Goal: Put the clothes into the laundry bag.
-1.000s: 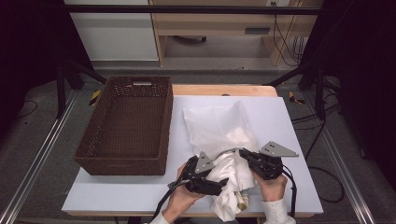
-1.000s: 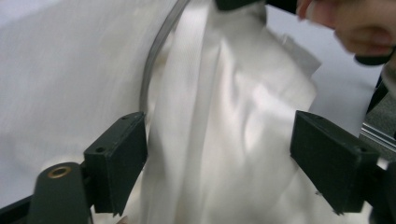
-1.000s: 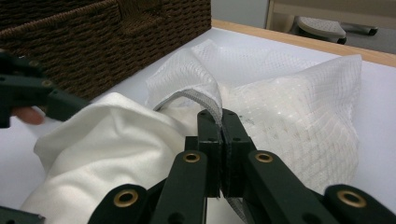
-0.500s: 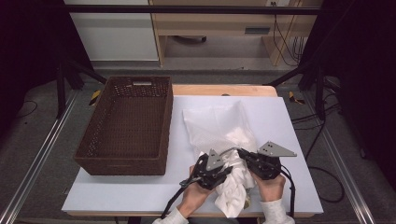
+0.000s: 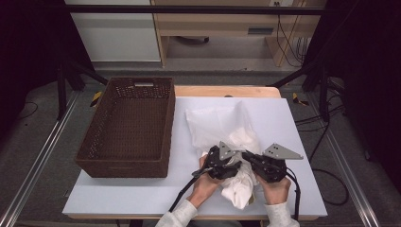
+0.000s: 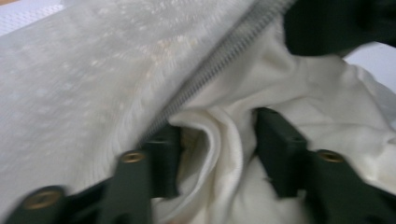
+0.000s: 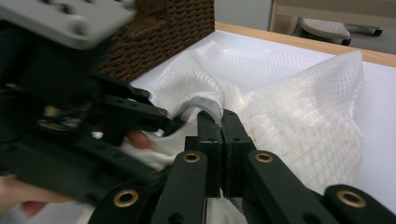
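Note:
A white mesh bag (image 5: 222, 124) lies on the table with its zipper edge (image 6: 224, 51) lifted. My right gripper (image 7: 222, 119) is shut on that edge and holds the mouth up. A bunched white cloth (image 5: 239, 187) sits at the bag's mouth and spills toward the table's near edge. My left gripper (image 6: 217, 135) has just been opening its jaws; a fold of the cloth (image 6: 219, 154) lies between them, and they stand apart. In the high view the left gripper (image 5: 236, 162) is right beside the right gripper (image 5: 247, 156).
A brown wicker basket (image 5: 125, 127) stands on the left part of the white table (image 5: 118, 198), close to the bag; its corner (image 7: 173, 28) rises behind my left gripper (image 7: 159, 109). A wooden strip runs along the table's far edge.
The left gripper has moved right and a little away from the person, up to the bag's mouth beside the right gripper. The right gripper has stayed put on the zipper edge.

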